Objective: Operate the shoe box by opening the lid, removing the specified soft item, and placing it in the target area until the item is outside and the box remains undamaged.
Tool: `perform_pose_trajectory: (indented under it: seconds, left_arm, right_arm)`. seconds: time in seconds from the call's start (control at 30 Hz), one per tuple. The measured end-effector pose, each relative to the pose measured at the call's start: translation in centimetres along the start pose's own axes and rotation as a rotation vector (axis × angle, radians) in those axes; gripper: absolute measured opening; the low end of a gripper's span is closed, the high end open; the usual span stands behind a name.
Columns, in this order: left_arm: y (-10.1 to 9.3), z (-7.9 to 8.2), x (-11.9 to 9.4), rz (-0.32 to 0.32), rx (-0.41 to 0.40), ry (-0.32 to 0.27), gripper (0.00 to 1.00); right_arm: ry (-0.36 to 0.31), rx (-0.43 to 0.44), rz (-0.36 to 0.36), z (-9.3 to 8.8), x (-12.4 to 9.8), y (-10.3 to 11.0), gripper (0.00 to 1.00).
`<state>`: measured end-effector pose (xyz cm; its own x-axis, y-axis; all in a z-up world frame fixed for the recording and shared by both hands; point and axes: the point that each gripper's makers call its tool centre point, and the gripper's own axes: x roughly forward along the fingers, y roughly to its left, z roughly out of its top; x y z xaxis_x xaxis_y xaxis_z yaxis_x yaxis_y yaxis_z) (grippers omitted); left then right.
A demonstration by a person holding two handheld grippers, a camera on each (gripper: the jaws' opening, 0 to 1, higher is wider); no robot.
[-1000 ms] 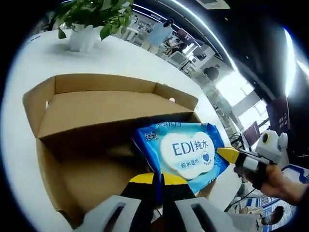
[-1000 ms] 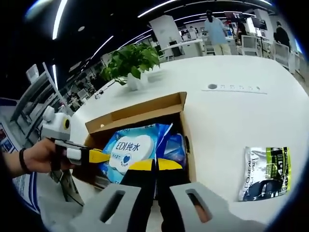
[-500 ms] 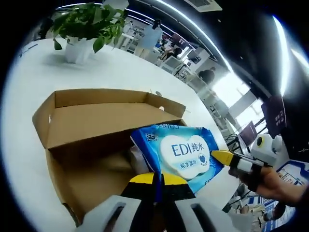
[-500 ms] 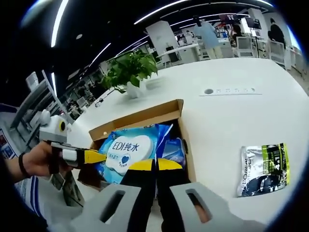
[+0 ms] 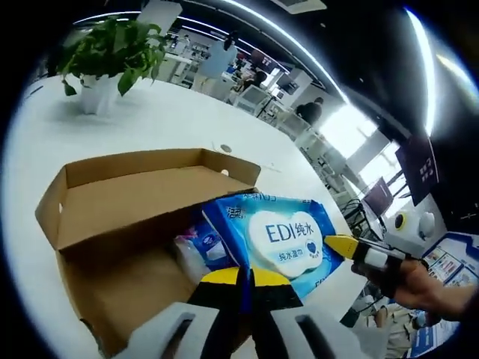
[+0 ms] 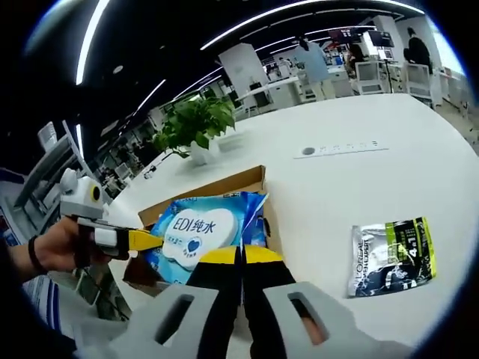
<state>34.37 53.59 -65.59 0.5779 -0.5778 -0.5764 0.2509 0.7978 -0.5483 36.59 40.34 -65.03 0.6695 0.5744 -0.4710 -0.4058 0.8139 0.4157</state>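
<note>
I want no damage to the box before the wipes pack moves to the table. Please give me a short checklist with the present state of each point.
1. Lid of the shoe box open: ok.
2. Left gripper jaws shut on the wipes pack: ok.
3. Right gripper jaws shut on the pack: ok.
4. Pack fully clear of the box walls: cannot tell.
5. Bare table beside the box for placing: ok.
6. Silver sachet apart from the box: ok.
</note>
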Motion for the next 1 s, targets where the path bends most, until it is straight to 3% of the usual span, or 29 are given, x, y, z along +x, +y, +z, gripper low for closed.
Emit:
perform_pose_trajectory:
  seconds: [0.63, 1.0]
  left_arm:
    - [-8.9, -2.7, 5.7, -0.126, 0.134, 0.131, 0.03]
    - [-11.7, -4.8, 8.6, -0.172, 0.191, 0.201, 0.03]
  right_arm:
    - [-0.084, 0.144, -0.147, -2.5, -8.6, -7.6, 0.00]
    - [-0.106, 0.211, -0.214, -4.6, -12.0, -10.9, 0.00]
